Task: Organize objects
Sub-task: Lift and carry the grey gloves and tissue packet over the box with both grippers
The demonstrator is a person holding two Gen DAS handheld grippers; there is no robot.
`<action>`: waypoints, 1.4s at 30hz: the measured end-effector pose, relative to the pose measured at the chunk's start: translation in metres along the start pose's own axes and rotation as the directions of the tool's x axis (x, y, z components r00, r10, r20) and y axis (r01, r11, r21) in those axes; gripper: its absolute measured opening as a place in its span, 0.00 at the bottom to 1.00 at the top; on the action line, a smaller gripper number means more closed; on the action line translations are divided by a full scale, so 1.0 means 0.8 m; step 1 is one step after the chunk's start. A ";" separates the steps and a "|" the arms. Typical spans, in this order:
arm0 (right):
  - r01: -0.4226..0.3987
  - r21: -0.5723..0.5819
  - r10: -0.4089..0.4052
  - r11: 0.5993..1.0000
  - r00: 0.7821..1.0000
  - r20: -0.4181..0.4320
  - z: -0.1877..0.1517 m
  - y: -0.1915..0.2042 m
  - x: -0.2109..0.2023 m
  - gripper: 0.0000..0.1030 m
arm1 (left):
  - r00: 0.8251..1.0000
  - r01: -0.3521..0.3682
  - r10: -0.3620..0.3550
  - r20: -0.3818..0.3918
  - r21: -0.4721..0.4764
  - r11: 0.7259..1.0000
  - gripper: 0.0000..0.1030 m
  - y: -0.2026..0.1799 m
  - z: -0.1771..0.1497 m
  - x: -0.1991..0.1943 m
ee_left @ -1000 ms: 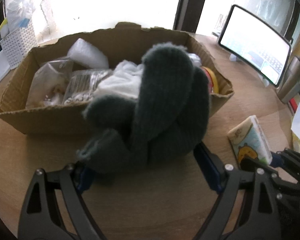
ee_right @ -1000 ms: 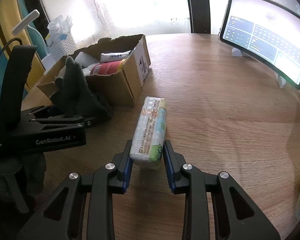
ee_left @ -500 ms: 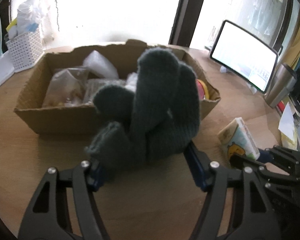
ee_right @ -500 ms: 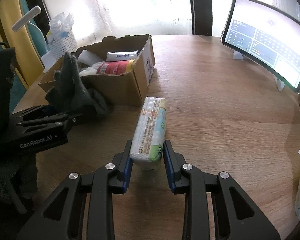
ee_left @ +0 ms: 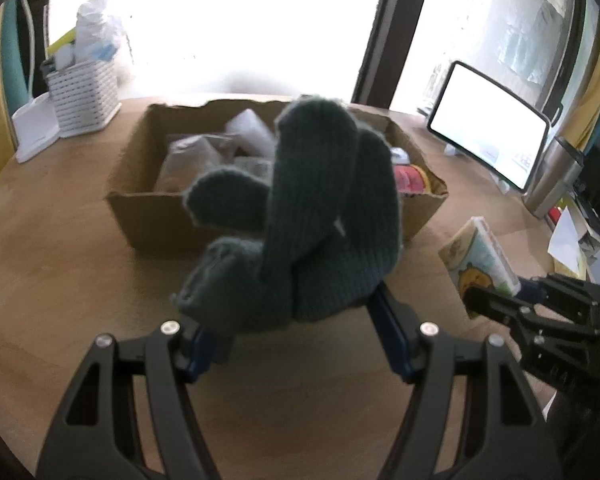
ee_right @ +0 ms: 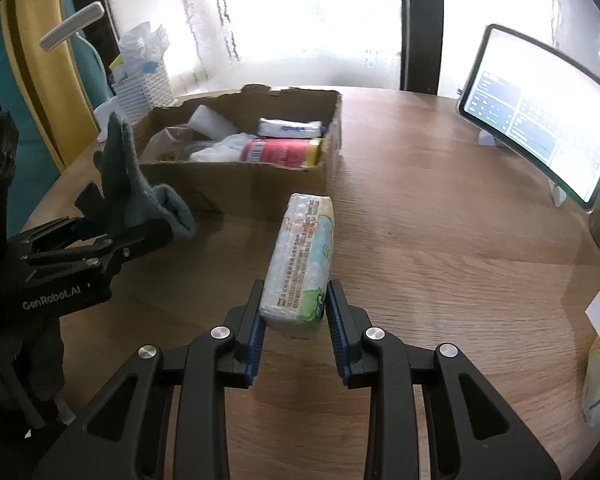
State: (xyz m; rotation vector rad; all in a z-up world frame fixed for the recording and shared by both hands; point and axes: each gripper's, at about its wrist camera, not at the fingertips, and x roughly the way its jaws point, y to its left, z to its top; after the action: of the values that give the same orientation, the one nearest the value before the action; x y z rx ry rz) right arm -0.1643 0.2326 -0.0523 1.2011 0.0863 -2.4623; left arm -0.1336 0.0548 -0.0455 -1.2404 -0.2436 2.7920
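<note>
Both tongs are loaded: my left gripper (ee_left: 292, 332) is clamped on the dark grey knitted glove (ee_left: 300, 216), my right gripper (ee_right: 294, 320) on the white plastic-wrapped tissue pack (ee_right: 302, 260), both held above the wooden table (ee_right: 440, 240) just before the open cardboard box (ee_right: 240, 184). I'd carry each over the rim, then release low into free space.

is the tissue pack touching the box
Apart. The right wrist view shows the tissue pack held up in the right gripper, with bare table between its far end and the box.
</note>
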 end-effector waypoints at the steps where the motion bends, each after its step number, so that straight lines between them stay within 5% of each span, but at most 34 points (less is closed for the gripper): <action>1: 0.000 -0.004 0.000 1.000 1.000 0.001 0.001 0.003 0.000 0.30 | 1.000 -0.002 0.002 0.003 -0.003 1.000 0.67 0.005 -0.002 -0.004; 42: -0.010 -0.077 0.016 0.997 0.996 0.084 0.060 0.060 -0.022 0.30 | 0.995 -0.014 0.017 0.094 -0.030 0.999 0.67 0.057 0.060 -0.057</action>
State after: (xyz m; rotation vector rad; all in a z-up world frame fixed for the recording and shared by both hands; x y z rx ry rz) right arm -0.1723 0.1834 -0.0025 1.0613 0.1474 -2.4716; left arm -0.1389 -0.0017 0.0117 -1.1225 -0.2822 2.8742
